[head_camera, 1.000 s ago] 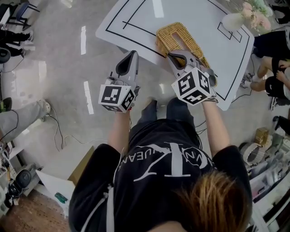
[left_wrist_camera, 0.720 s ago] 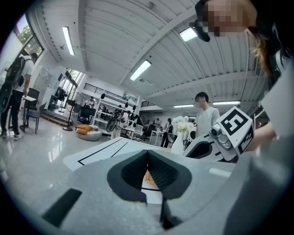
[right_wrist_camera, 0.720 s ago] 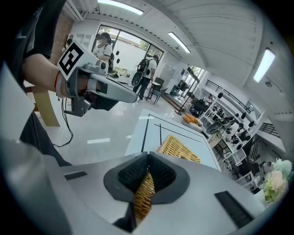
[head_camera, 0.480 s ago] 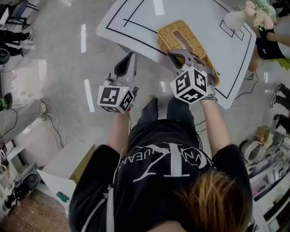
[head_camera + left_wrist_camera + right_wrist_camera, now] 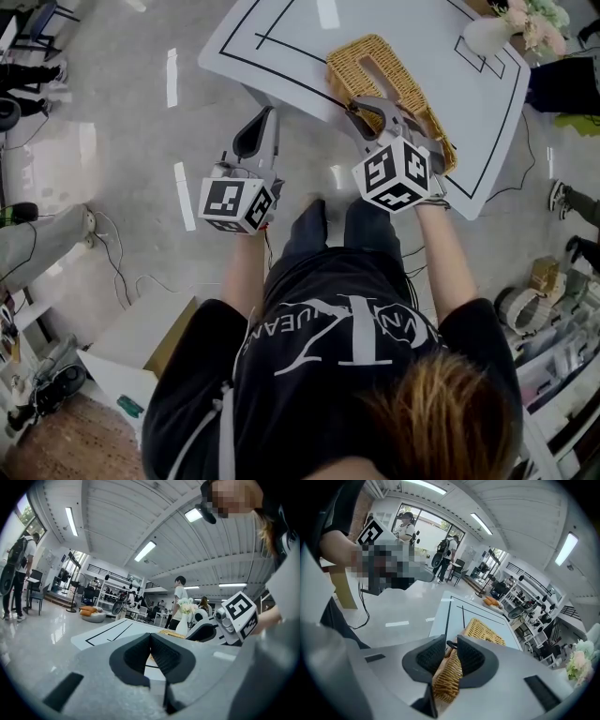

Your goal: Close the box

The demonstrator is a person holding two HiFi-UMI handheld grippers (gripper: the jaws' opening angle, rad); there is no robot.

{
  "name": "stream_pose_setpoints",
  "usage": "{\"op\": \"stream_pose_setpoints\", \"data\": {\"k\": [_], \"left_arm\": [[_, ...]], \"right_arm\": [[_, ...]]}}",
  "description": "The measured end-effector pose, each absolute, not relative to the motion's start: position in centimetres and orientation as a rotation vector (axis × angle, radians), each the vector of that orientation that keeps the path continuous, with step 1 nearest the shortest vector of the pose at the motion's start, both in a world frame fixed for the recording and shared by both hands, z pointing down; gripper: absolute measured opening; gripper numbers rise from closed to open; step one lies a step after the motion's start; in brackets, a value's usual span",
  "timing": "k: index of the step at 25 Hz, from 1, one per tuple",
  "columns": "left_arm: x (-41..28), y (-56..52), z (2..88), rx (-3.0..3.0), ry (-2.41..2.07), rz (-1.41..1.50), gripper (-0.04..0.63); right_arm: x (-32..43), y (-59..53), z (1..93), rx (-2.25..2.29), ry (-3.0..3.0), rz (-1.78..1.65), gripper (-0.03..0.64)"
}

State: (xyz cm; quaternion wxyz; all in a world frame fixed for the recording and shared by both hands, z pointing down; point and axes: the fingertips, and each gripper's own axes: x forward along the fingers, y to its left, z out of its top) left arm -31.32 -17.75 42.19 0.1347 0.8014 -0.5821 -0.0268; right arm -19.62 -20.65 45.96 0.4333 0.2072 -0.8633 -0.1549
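**A:** Spotted the wicker box (image 5: 375, 66) yet?

**B:** Lying on the white table (image 5: 300, 52), close to the table's near edge, with its long side running toward the table's far side.

**A:** And the right gripper (image 5: 364, 107)?

**B:** Poised at the box end nearest the table's edge, tilted downward. Jaws spread apart, having just been opening. Straddling a woven edge (image 5: 446, 677) of the box, which stands between the pads without being squeezed.

**A:** Anything else in there?

**B:** A small dark loop (image 5: 451, 645) at the top of that woven edge, right by the fingertips.

**A:** Left gripper (image 5: 270, 116)?

**B:** Off the table, just beyond its near edge and over the floor (image 5: 122, 141), pointing roughly level toward the table. Jaws pressed together, with nothing caught between them.

**A:** Touching the box?

**B:** No, well apart from it.

**A:** Other things on the table?

**B:** A white vase (image 5: 483, 39) of pale flowers at the table's far right corner, and black lines (image 5: 272, 66) marked across the tabletop.
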Motion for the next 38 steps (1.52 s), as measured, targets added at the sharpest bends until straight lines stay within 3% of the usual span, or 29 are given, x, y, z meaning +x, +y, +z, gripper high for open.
{"op": "stream_pose_setpoints", "data": {"k": [10, 26, 38], "left_arm": [[-30.2, -16.3, 41.7, 2.361, -1.650, -0.083, 0.009], [-25.3, -16.4, 38.5, 2.501, -1.589, -0.097, 0.009], [-21.8, -15.2, 35.0, 2.536, -1.638, -0.126, 0.009]], "right_arm": [[-17.9, -19.3, 44.4, 0.610, -2.157, -0.380, 0.084], [-9.5, -17.6, 39.7, 0.978, -2.362, -0.137, 0.000], [-2.6, -16.1, 36.0, 1.162, -2.530, -0.020, -0.002]]}}
